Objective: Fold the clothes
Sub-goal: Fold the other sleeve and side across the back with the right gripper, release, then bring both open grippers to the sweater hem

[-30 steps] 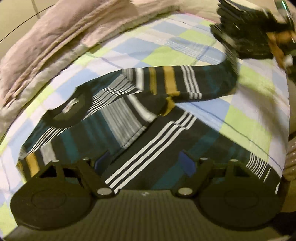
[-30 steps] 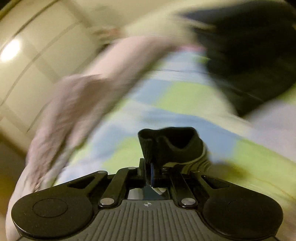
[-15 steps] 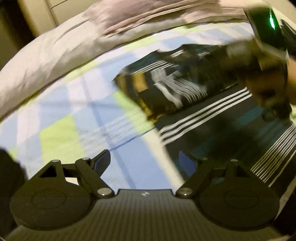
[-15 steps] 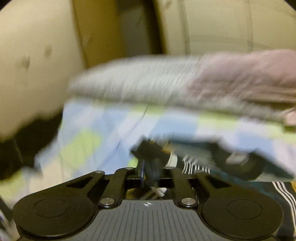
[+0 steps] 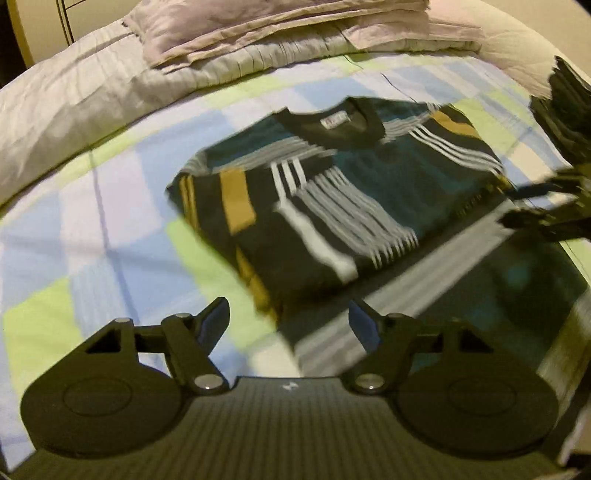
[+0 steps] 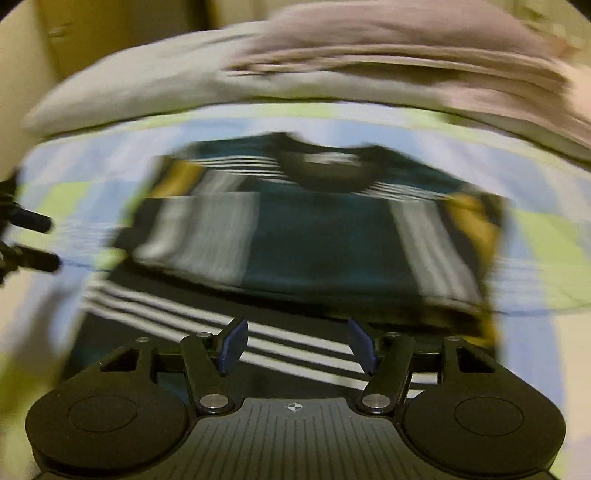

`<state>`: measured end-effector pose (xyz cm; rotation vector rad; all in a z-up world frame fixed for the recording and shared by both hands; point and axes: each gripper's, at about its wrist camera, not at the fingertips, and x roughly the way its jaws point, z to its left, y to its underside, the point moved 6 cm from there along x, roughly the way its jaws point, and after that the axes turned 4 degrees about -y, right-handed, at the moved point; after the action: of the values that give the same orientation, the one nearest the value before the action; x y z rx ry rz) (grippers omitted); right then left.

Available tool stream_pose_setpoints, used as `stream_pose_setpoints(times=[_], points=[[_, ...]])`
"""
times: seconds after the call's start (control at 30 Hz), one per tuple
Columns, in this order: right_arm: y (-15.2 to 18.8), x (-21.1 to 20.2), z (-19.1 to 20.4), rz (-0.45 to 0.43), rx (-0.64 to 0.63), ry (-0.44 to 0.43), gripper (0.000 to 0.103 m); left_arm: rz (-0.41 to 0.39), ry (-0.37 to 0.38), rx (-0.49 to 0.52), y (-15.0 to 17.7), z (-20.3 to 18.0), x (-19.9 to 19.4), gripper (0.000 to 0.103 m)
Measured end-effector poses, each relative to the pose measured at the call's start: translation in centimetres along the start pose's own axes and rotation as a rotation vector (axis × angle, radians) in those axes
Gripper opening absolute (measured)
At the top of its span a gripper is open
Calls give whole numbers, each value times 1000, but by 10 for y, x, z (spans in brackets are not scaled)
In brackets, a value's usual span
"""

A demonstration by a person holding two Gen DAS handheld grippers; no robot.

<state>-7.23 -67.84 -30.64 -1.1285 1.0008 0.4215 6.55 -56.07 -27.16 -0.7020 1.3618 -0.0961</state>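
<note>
— Sweater first: where does it lie?

— Dark knitted sweater with teal panels, white stripes and mustard bars lies flat on the checked bedsheet of pale blue, green and white squares. Its round black collar points toward the far end of the bed, and both sleeves are folded in across the chest.

— And beyond the collar?

— A grey quilted blanket is bunched along the far edge, with a folded pinkish-lilac cloth stacked on it.

— The left gripper?

— Its jaws stand apart, though they have just been closing a little. Nothing sits between them; it hangs over the sweater's near left edge, where knit meets sheet.

— The right gripper?

— Its jaws have just been opening and stand wide with nothing between the blue pads. It hangs over the striped lower part of the sweater. In the left wrist view it shows blurred at the right edge, beside the folded right sleeve.

— Is either pad touching the fabric?

— I cannot tell; both views are blurred.
</note>
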Motion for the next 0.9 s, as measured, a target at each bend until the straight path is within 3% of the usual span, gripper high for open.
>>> stream_pose_setpoints(times=[0.1, 0.23, 0.43, 0.5, 0.63, 0.9], points=[[5, 1, -56, 21, 28, 147, 63, -1, -13, 18, -22, -2, 29, 67], [11, 16, -111, 39, 61, 229, 63, 33, -40, 68, -38, -9, 64, 67], [6, 46, -145, -14, -35, 202, 63, 114, -75, 146, -34, -24, 98, 67], [6, 45, -160, -53, -40, 231, 63, 125, -94, 177, -31, -30, 102, 68], [23, 41, -203, -55, 93, 246, 63, 136, -110, 194, -32, -38, 105, 68], [28, 24, -207, -15, 164, 194, 63, 151, -124, 207, -35, -40, 92, 68]])
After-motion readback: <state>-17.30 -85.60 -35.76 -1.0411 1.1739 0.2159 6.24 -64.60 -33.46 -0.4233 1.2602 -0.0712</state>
